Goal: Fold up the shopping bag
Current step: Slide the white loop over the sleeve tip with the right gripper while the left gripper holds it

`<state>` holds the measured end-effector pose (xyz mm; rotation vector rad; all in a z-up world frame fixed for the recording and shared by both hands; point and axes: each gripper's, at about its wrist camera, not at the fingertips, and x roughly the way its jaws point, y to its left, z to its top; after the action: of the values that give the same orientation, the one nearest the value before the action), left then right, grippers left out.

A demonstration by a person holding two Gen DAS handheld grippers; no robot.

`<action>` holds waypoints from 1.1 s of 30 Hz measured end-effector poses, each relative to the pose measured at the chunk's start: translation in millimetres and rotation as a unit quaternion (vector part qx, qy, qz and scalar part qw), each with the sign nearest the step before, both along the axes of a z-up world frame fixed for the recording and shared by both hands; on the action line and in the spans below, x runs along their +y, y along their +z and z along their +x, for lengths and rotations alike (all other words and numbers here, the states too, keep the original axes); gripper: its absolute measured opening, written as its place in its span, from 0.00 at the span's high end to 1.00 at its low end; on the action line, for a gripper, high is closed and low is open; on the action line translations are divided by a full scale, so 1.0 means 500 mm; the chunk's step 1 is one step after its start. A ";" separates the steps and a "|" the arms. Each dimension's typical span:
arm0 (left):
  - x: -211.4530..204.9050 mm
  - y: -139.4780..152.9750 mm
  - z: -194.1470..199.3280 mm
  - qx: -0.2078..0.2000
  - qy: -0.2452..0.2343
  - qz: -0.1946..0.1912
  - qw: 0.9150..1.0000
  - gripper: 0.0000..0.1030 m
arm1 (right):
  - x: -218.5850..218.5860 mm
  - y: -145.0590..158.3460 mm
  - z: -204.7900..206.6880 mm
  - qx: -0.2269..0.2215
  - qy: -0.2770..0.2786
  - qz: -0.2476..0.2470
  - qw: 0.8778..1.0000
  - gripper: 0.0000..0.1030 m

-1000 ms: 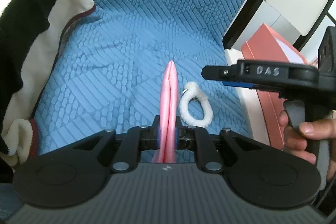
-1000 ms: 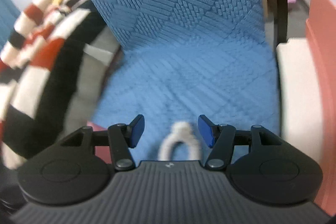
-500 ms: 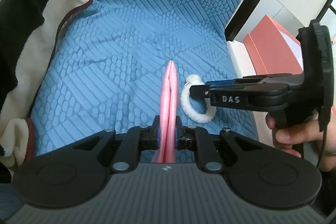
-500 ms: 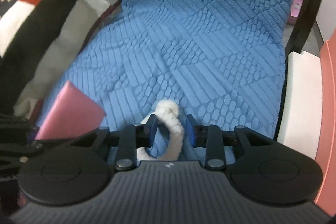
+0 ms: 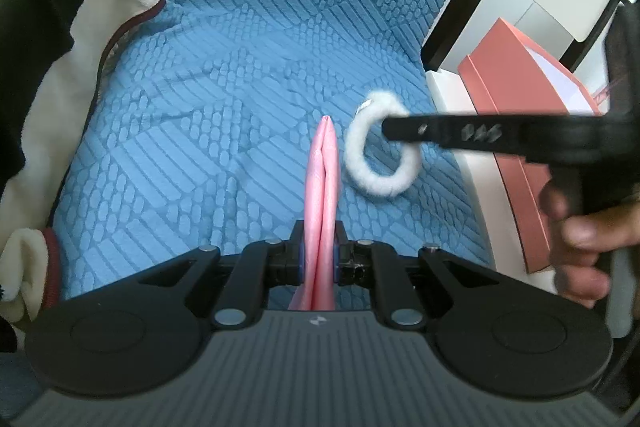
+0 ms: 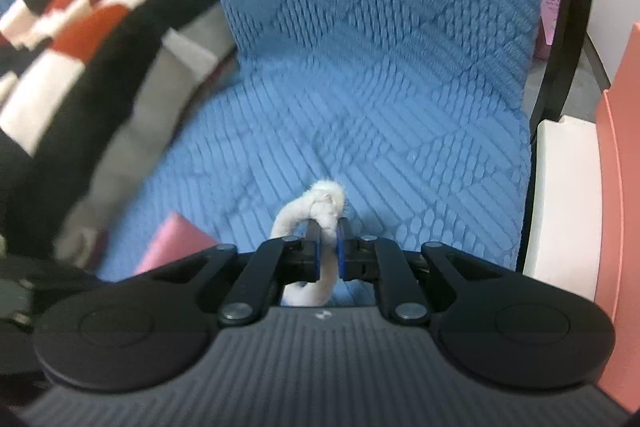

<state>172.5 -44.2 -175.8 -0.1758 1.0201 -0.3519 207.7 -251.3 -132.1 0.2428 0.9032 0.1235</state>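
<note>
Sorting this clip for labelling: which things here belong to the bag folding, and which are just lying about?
In use:
- folded pink bag, clamped in the left hand-held gripper
- fluffy white loop, pinched by the right hand-held gripper
- blue textured cover, the work surface

Lying about:
- striped blanket
- coral box

striped blanket (image 6: 80,59) blurred, pink bag's (image 5: 320,211) lower end hidden behind gripper body
</note>
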 end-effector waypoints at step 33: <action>-0.070 0.024 -0.038 -0.084 -0.061 0.107 0.989 0.86 | 0.000 0.044 -0.005 0.048 -0.084 0.161 0.982 0.87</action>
<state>153.5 -79.0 -163.7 0.1093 0.8975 -0.3581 205.2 -251.2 -110.2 0.6288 0.9526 0.1025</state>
